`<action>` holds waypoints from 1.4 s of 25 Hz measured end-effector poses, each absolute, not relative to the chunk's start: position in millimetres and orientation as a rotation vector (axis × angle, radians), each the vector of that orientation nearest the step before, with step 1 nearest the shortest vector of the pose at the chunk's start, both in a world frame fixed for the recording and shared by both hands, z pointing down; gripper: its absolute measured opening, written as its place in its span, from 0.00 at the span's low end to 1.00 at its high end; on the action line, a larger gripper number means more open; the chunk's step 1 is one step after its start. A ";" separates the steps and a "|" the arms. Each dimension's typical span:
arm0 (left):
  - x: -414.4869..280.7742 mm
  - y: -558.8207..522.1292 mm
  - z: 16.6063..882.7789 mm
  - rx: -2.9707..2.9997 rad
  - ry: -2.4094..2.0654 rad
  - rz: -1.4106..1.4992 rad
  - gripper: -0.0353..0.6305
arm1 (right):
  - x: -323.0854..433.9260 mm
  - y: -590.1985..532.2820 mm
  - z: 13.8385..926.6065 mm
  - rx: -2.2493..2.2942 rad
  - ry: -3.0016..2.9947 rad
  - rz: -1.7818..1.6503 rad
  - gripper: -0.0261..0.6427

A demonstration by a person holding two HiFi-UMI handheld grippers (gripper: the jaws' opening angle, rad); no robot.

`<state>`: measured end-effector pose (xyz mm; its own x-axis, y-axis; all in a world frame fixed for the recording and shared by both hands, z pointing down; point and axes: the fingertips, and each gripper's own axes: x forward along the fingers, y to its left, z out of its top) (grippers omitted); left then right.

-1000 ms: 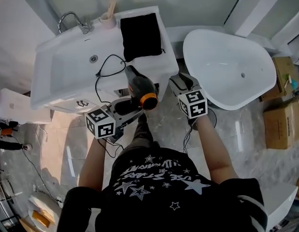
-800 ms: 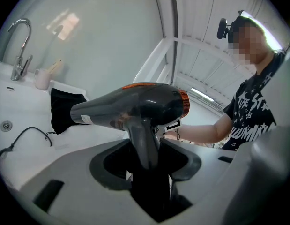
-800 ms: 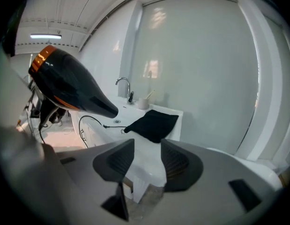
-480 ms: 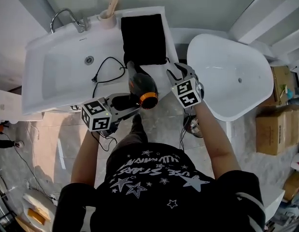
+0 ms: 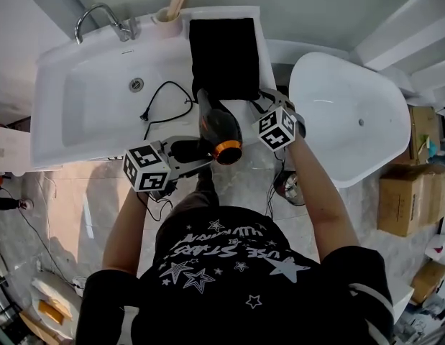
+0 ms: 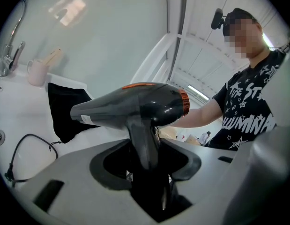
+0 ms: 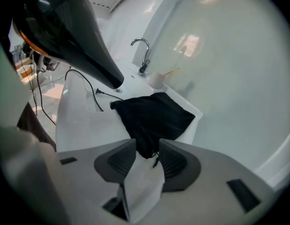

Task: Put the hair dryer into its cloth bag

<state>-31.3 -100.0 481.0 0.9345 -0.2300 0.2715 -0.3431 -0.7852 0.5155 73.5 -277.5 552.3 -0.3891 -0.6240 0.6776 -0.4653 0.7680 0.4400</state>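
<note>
Left gripper (image 6: 145, 159) is clamping the hair dryer (image 6: 135, 104) by its handle over the counter's front edge; right gripper (image 7: 147, 161) is pointing down, jaws apart, just been closing, pinching nothing

The person (image 5: 229, 264) wears a black short-sleeved T-shirt (image 5: 208, 279) with white stars. The grey left gripper (image 6: 145, 156) and right gripper (image 7: 147, 162) each bear a black-and-white marker cube (image 5: 148, 175).

The black cloth bag (image 5: 223, 56) lies flat on the right ledge of the washbasin (image 5: 71, 146). The dark hair dryer (image 5: 221, 128), orange-ringed at its rear, is held just off the washbasin's front right corner. Its handle is clamped in the left gripper (image 6: 145, 161) and its nozzle points at the bag.
</note>
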 end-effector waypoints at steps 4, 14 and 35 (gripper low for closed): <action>-33.0 -101.3 484.7 2.501 -0.389 0.272 0.36 | 74.3 -282.3 562.9 0.778 -2.030 -0.211 0.27; -32.3 -99.6 486.4 2.521 -0.297 0.325 0.36 | 69.3 -299.1 555.4 0.841 -2.066 -0.164 0.09; -7.8 -93.0 482.8 2.588 0.069 0.423 0.36 | 54.5 -316.8 536.5 0.839 -2.207 0.144 0.07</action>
<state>-7.8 -93.0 482.8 0.9501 0.1281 0.2845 -0.0317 -0.8674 0.4966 54.5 -316.8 536.5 -0.4978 -0.5248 0.6905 -0.6099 0.7778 0.1515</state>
